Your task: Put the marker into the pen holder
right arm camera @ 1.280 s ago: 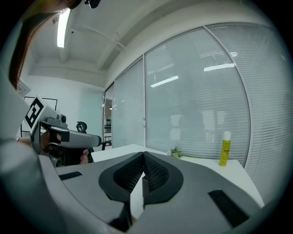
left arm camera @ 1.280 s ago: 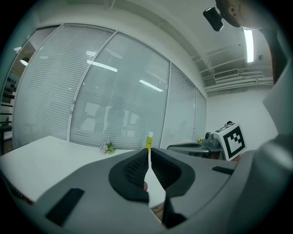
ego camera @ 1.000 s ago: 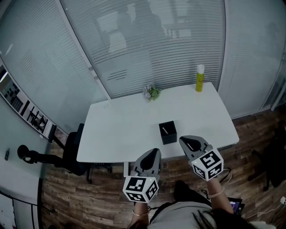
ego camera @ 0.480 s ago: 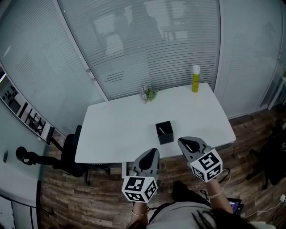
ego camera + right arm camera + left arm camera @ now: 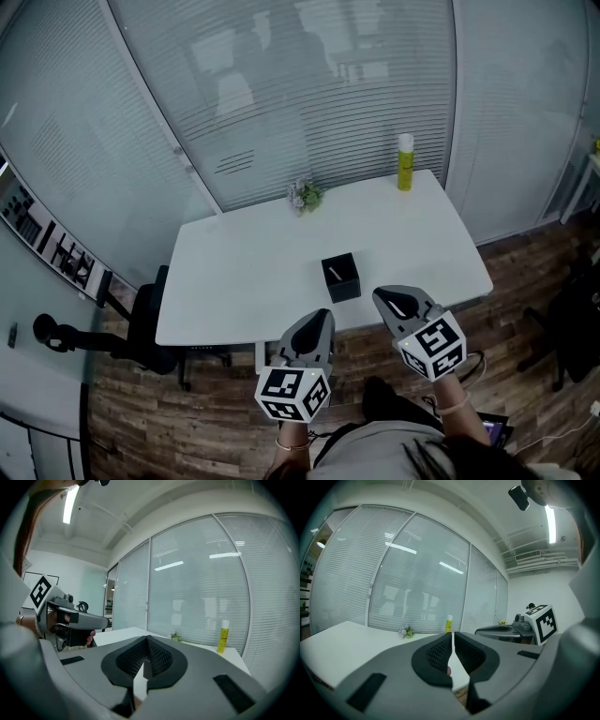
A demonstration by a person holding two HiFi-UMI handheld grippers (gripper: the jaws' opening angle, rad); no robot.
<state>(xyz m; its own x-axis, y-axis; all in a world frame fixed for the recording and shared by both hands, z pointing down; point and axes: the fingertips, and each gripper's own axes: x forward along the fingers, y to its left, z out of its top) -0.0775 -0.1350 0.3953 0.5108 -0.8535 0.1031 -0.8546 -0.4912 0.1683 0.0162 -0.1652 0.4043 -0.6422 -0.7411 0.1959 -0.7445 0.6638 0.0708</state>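
Note:
A black square pen holder (image 5: 341,278) stands near the front edge of the white table (image 5: 244,272). A thin pale marker (image 5: 334,273) shows inside its opening. My left gripper (image 5: 322,317) hangs shut and empty in front of the table edge, below and left of the holder. My right gripper (image 5: 387,294) is also shut and empty, just right of the holder and off the table's front edge. In the left gripper view the jaws of the left gripper (image 5: 453,638) meet with nothing between them. The same goes for the right gripper (image 5: 147,642) in its own view.
A yellow bottle (image 5: 405,162) stands at the table's far right corner, and a small plant (image 5: 303,196) sits at the far edge by the glass wall. A black office chair (image 5: 141,323) is at the table's left end. The floor is wood.
The head view has drifted a little, so the table and holder sit slightly further left in the frame. Both grippers stay shut and hold their places.

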